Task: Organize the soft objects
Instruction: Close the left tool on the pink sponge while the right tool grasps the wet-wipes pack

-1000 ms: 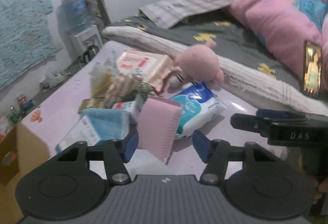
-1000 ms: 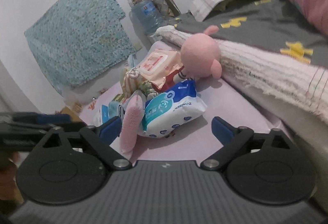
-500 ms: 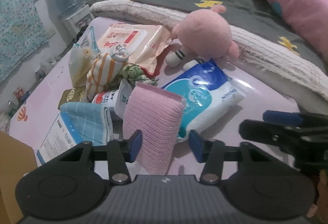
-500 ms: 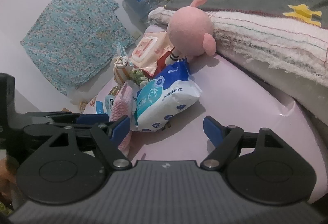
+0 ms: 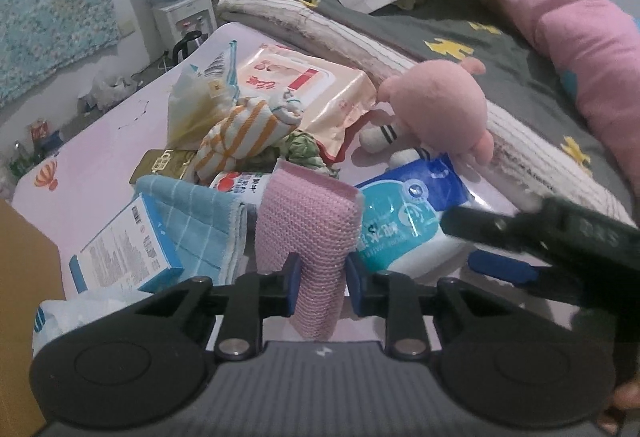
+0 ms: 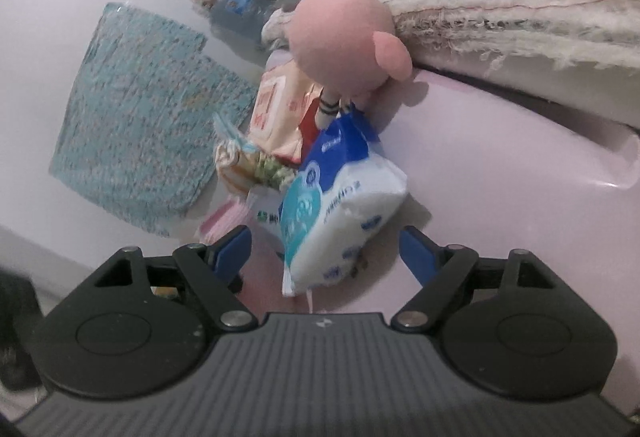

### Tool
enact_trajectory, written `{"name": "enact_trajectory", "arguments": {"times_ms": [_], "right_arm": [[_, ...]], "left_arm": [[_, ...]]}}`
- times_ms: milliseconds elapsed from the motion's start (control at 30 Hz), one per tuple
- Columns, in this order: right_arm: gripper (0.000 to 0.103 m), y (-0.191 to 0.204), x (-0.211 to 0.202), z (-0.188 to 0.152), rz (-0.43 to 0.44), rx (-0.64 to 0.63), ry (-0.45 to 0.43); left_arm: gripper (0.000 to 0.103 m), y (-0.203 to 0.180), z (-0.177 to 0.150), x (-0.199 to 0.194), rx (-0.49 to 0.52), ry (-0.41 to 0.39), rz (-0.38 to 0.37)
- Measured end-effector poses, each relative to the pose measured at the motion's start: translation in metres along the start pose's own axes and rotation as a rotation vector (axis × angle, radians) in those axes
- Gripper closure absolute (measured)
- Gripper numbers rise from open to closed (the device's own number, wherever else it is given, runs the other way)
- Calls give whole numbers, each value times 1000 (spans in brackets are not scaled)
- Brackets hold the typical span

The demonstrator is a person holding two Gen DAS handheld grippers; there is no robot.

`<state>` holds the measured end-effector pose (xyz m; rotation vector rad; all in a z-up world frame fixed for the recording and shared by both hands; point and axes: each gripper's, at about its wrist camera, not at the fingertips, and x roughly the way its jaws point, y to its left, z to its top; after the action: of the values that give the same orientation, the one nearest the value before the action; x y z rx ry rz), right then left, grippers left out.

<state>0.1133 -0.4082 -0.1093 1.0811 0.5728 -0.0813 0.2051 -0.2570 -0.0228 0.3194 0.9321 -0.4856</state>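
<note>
My left gripper [image 5: 320, 279] is shut on a folded pink knitted cloth [image 5: 310, 221], which stands upright between its blue pads. A blue-and-white tissue pack [image 5: 404, 221] lies right of the cloth. A pink plush toy [image 5: 436, 105] sits behind it against the bed. My right gripper [image 6: 326, 251] is open, its pads either side of the near end of the tissue pack [image 6: 340, 205]; the plush [image 6: 344, 37] sits beyond. The right gripper also shows in the left wrist view [image 5: 500, 271] at lower right.
On the pink table [image 5: 96, 153] lie a folded blue towel [image 5: 200, 217], a blue box [image 5: 128, 249], an orange-striped cloth toy [image 5: 244, 141], a pink wipes pack [image 5: 304, 89] and a yellowish bag [image 5: 196, 105]. The bed with a white blanket [image 5: 400, 61] borders the table's right.
My left gripper has closed on the pink cloth. My right gripper has moved in low toward the tissue pack, which now lies between its open pads.
</note>
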Motion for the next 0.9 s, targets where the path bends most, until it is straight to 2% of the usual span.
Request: {"name": "enact_trajectory", "arguments": {"times_ms": [200, 267, 300, 333, 500, 700, 800, 900], "right_arm": [[23, 12, 21, 0, -48, -14, -56], [39, 10, 28, -2, -79, -12, -60], [59, 6, 32, -2, -84, 4, -48], [63, 0, 35, -1, -60, 32, -32], [65, 1, 32, 3, -44, -29, 10], [65, -4, 27, 25, -12, -147, 213], [64, -3, 19, 37, -34, -207, 265], [59, 7, 7, 42, -132, -280, 202]], "left_arm": [[80, 11, -3, -6, -47, -17, -23], [81, 13, -4, -7, -55, -18, -27], [81, 14, -5, -8, -58, -19, -28], [81, 15, -5, -9, -61, -22, -29], [82, 18, -7, -13, -72, -31, -30], [83, 21, -8, -16, -75, -39, -33], [83, 23, -9, -19, -80, -45, -35], [83, 23, -10, -22, -84, -50, -34]]}}
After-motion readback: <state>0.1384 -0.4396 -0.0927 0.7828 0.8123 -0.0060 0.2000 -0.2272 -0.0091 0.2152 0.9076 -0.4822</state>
